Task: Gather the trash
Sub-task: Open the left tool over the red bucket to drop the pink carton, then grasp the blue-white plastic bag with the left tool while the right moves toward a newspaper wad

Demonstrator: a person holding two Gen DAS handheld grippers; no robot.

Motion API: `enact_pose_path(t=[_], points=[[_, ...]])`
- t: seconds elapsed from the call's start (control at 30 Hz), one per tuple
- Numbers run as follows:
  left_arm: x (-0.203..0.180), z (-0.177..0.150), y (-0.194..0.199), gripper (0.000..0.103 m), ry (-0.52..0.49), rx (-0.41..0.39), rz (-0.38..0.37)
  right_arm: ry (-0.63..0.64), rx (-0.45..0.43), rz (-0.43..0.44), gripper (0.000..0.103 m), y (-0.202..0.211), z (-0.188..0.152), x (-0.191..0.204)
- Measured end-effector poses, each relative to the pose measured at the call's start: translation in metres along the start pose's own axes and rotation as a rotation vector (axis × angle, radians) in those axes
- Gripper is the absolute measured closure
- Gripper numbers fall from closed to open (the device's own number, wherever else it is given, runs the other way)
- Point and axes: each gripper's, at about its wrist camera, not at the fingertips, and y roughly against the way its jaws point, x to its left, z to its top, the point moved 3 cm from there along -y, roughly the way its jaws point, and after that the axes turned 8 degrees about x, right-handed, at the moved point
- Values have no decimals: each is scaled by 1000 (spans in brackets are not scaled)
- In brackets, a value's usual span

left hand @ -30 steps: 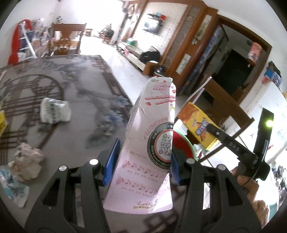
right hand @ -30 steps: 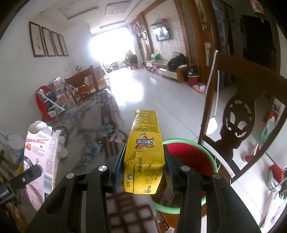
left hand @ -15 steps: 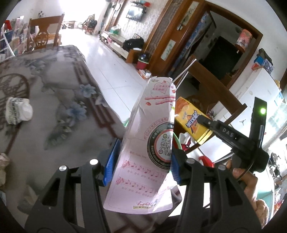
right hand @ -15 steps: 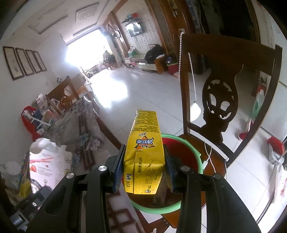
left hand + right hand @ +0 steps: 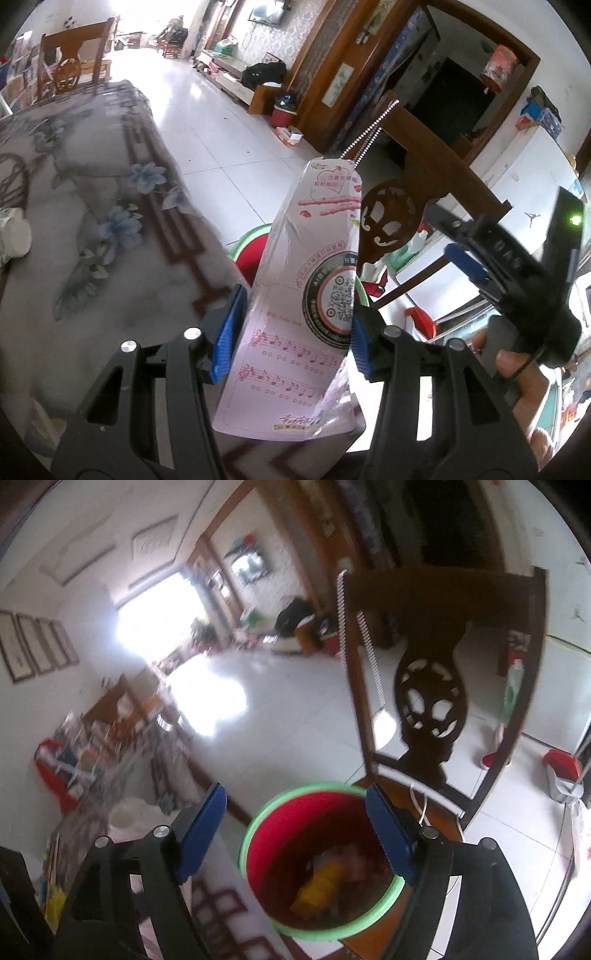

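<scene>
My left gripper (image 5: 291, 332) is shut on a tall pink-and-white carton (image 5: 306, 295) with music notes and a QR label, held upright past the table's edge. Behind it shows the red bin with a green rim (image 5: 251, 251). In the right wrist view my right gripper (image 5: 295, 830) has its jaws opening, with nothing between them, right above the red bin (image 5: 384, 904). The yellow carton (image 5: 317, 886) lies inside that bin among other trash. The right gripper (image 5: 454, 240) also shows at the right of the left wrist view, held by a hand (image 5: 517, 365).
The bin stands on the seat of a dark wooden chair (image 5: 428, 686) beside the flowered tablecloth (image 5: 92, 206). A white crumpled cup (image 5: 11, 236) lies on the table at left. White tiled floor (image 5: 295, 716) stretches beyond.
The right gripper's jaws have spread and the yellow carton has dropped from them into the red bin. The left gripper has carried the pink carton toward the table's edge and the bin.
</scene>
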Motion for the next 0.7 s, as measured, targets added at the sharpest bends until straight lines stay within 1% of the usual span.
enact_pose_path(t=[0.03, 0.1, 0.13, 0.23, 0.33, 0.53, 0.63, 0.7], points=[[-3, 2, -2, 53, -1, -1, -6, -17, -15, -5, 26, 2, 2, -4], [-9, 7, -5, 39, -3, -7, -25, -44, -29, -11, 25, 5, 3, -11], [-10, 9, -4, 29, -3, -18, -27, -45, -24, -15, 25, 4, 4, -13], [-11, 11, 0, 29, -10, -39, -28, -33, -4, -21, 25, 0, 5, -13], [-6, 6, 5, 29, -14, -49, -5, -26, 3, -14, 25, -1, 4, -10], [29, -5, 24, 29, 62, -63, 29, 0, 22, -9, 24, -5, 1, -1], [52, -13, 44, 29, 101, -91, 70, 1, 40, 3, 22, -7, -1, 4], [71, -22, 61, 29, 134, -109, 113, 13, 48, 8, 22, -9, -2, 10]])
